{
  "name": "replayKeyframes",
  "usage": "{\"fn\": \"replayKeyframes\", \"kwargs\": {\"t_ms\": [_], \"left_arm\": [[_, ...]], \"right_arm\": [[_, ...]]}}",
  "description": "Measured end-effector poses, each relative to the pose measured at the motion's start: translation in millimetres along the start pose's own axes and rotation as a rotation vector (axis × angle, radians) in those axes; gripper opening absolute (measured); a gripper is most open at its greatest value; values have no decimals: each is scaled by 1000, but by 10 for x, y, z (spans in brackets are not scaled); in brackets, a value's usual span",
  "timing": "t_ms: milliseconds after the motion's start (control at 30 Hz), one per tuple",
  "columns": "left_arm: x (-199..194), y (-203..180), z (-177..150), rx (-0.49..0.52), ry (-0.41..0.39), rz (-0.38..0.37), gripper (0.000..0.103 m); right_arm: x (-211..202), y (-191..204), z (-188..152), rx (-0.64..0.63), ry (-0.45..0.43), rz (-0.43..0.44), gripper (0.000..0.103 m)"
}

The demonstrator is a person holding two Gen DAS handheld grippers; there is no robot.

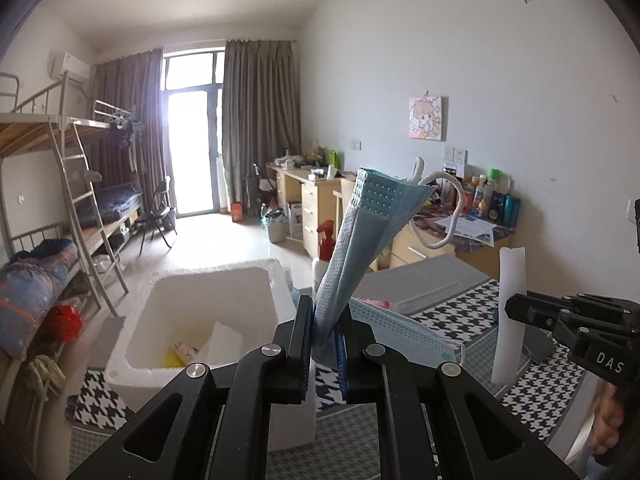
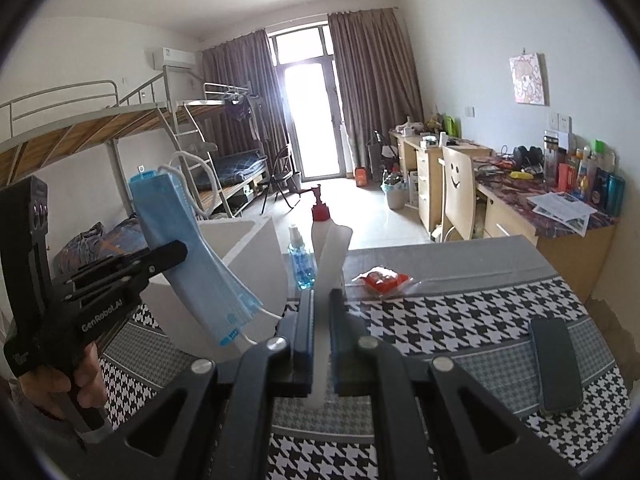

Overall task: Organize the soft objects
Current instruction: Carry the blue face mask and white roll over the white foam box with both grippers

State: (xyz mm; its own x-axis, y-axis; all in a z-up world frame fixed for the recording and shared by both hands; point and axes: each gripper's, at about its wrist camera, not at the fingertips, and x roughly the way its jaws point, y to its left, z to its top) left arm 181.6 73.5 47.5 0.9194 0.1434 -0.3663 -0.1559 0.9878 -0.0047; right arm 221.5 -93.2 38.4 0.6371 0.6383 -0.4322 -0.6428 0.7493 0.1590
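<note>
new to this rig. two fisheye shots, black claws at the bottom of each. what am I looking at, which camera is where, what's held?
No robot arm here: a person holds a two-finger gripper in each hand, each with a fisheye camera looking along its fingers.

Left wrist view: the left gripper is shut on a bunch of blue face masks. The right gripper shows at the side.

Right wrist view: the right gripper is shut on a white foam strip.

The houndstooth cloth carries a white foam box, a blue spray bottle, a red-topped pump bottle, a red packet and a dark case.
</note>
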Motion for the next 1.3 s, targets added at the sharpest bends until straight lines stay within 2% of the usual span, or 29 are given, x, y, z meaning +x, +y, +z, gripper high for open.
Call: {"fn": "replayKeyframes", "kwargs": {"t_ms": [367, 733, 1000, 1300], "left_arm": [[-8, 46, 168, 3, -21, 10, 11], [-9, 105, 284, 3, -42, 63, 11], [50, 263, 340, -18, -38, 116, 11], [53, 463, 340, -52, -39, 214, 11]], "right_arm": [[66, 110, 174, -33, -10, 5, 9], [199, 227, 408, -62, -15, 37, 9], [346, 297, 523, -87, -8, 44, 9], [456, 451, 579, -128, 0, 70, 9]]}}
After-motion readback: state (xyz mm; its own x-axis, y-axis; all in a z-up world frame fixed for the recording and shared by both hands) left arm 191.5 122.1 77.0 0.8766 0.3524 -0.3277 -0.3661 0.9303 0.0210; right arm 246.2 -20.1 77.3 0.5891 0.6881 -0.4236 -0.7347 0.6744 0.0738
